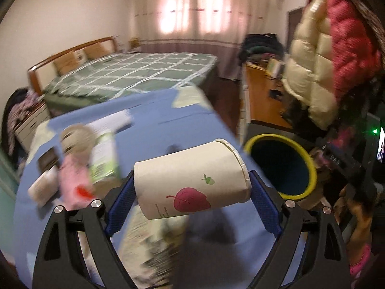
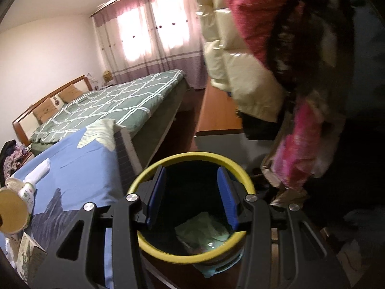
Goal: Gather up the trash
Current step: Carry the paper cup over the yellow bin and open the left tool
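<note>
A: Status: left gripper [image 1: 192, 190] has its jaws clamped on the paper cup [image 1: 190, 180], cup lying sideways at frame centre, above the blue surface [image 1: 154, 130]. Bin [image 1: 280, 166] sits just right of it.

B: Right gripper [image 2: 191, 196]?

A: Jaws half-spread, nothing between them, hovering over the yellow-rimmed bin mouth. Greenish wrapper [image 2: 204, 231] already inside.

B: Remaining?

A: Cup not dropped yet. Bottle [image 1: 103, 156], carton [image 2: 30, 262] and other clutter left of frame look uncollected. Roughly early-to-mid.

Cream paper cup [image 1: 190, 180] with red leaf, yellow-rimmed bin [image 2: 190, 216], blue cloth [image 1: 154, 130]
</note>
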